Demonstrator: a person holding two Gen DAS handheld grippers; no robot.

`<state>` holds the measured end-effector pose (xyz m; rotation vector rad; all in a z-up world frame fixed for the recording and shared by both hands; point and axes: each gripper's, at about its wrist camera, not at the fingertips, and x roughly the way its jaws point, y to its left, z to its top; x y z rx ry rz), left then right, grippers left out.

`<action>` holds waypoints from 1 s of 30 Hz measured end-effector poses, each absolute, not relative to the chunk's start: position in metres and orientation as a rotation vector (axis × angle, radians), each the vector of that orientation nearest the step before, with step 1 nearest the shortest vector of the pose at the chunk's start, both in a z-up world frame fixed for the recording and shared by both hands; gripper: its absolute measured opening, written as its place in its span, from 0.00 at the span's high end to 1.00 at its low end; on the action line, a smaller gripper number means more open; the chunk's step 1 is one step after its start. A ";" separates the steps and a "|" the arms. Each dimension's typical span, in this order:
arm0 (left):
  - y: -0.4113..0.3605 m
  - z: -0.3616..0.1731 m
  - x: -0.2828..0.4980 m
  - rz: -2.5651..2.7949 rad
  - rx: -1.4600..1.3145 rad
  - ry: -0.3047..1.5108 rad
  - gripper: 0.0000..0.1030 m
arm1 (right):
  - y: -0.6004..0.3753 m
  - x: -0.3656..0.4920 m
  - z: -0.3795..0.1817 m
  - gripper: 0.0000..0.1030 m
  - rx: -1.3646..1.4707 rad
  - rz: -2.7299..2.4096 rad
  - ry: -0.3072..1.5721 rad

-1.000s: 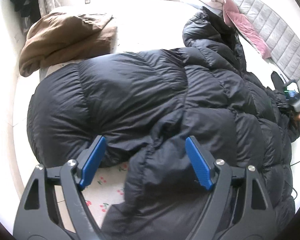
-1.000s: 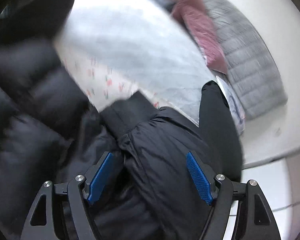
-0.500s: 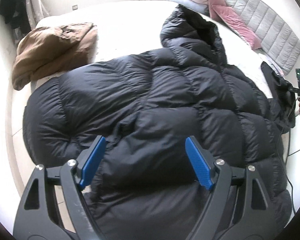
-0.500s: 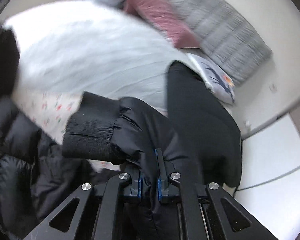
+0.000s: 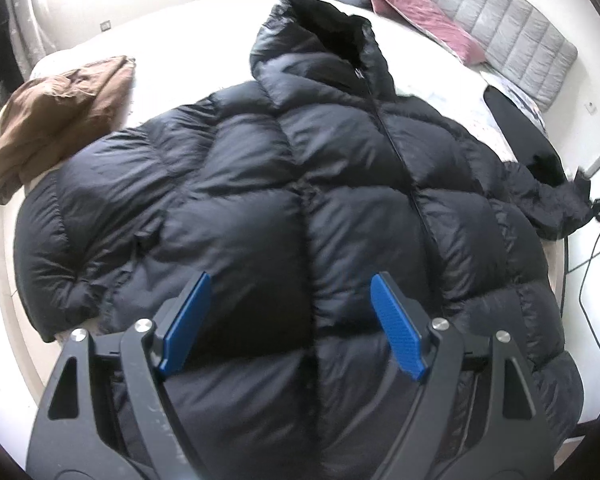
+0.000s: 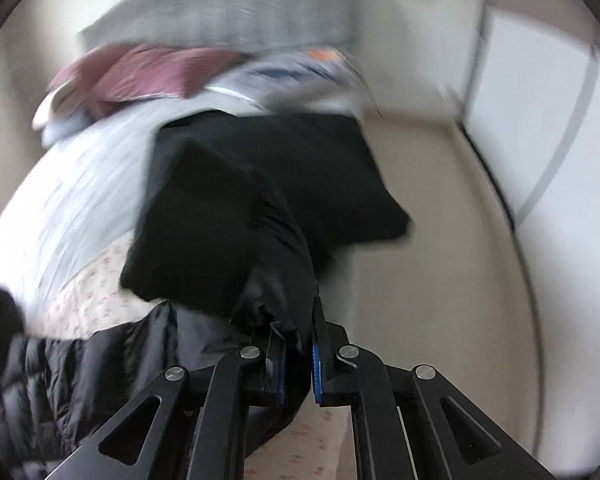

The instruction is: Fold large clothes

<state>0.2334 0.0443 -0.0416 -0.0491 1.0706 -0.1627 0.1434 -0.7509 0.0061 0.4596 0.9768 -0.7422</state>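
A large black puffer jacket (image 5: pixel 300 208) lies spread front-up on the bed, hood toward the headboard. My left gripper (image 5: pixel 292 324) is open and empty, hovering over the jacket's lower body. My right gripper (image 6: pixel 298 360) is shut on the jacket's right sleeve (image 6: pixel 236 236) near its knit cuff and holds it raised. In the left wrist view that sleeve (image 5: pixel 548 208) stretches out to the right toward the right gripper at the bed's edge. The right wrist view is blurred by motion.
A brown garment (image 5: pixel 56 116) lies bunched at the bed's far left. A pink garment (image 5: pixel 416 12) and a grey quilted headboard (image 5: pixel 500 28) are at the back. A black folded item (image 6: pixel 320 168) lies on the bed by the sleeve. A cable (image 5: pixel 580 280) hangs at right.
My right gripper closed on the sleeve and has pulled it outward to the right. My left gripper has moved higher over the jacket, which now lies flatter and more spread.
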 end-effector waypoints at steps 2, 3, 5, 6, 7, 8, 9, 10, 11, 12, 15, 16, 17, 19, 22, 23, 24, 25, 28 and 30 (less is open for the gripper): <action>0.037 -0.048 0.231 -0.167 -0.033 1.086 0.21 | -0.775 0.119 -0.010 0.93 0.492 -0.807 0.995; 0.033 -0.050 0.230 -0.167 -0.026 1.091 0.21 | -0.782 0.109 -0.016 0.93 0.508 -0.833 0.999; 0.028 -0.055 0.227 -0.167 -0.008 1.109 0.21 | -0.795 0.086 -0.027 0.92 0.494 -0.956 1.020; 0.028 -0.057 0.227 -0.166 -0.001 1.115 0.21 | -0.798 0.077 -0.030 0.92 0.465 -1.024 1.032; 0.027 -0.058 0.227 -0.164 0.007 1.120 0.21 | -0.802 0.067 -0.031 0.91 0.464 -1.071 1.030; 0.026 -0.059 0.228 -0.163 0.018 1.121 0.21 | -0.805 0.058 -0.029 0.90 0.500 -1.077 1.010; 0.026 -0.059 0.229 -0.162 0.025 1.119 0.21 | -0.805 0.053 -0.027 0.90 0.530 -1.054 0.991; 0.025 -0.060 0.231 -0.158 0.034 1.117 0.21 | -0.802 0.053 -0.021 0.88 0.557 -0.994 0.974; 0.023 -0.060 0.235 -0.152 0.043 1.118 0.21 | -0.793 0.060 -0.014 0.83 0.551 -0.923 0.970; 0.020 -0.060 0.239 -0.151 0.047 1.117 0.21 | -0.783 0.068 -0.006 0.80 0.522 -0.869 0.971; 0.008 -0.056 0.252 -0.171 0.057 1.097 0.21 | -0.728 0.112 0.021 0.54 0.367 -0.691 0.981; 0.003 -0.054 0.257 -0.179 0.061 1.083 0.21 | -0.707 0.127 0.026 0.42 0.331 -0.637 0.981; -0.002 -0.052 0.260 -0.187 0.064 1.067 0.21 | -0.676 0.146 0.035 0.37 0.281 -0.554 0.974; -0.009 -0.052 0.268 -0.208 0.066 1.045 0.21 | -0.632 0.176 0.041 0.34 0.223 -0.441 0.975; -0.013 -0.062 0.277 -0.250 0.079 1.011 0.20 | -0.566 0.204 0.032 0.33 0.186 -0.294 1.016; -0.011 -0.068 0.280 -0.261 0.096 0.995 0.20 | -0.548 0.211 0.025 0.33 0.184 -0.258 1.033; -0.010 -0.074 0.283 -0.264 0.111 0.989 0.20 | -0.529 0.216 0.017 0.33 0.187 -0.219 1.058; -0.005 -0.083 0.286 -0.259 0.138 0.990 0.21 | -0.512 0.219 0.006 0.33 0.191 -0.184 1.086; 0.018 -0.107 0.288 -0.213 0.199 1.016 0.20 | -0.481 0.218 -0.025 0.33 0.183 -0.117 1.167; 0.040 -0.114 0.284 -0.195 0.241 1.052 0.20 | -0.479 0.204 -0.044 0.33 0.159 -0.102 1.240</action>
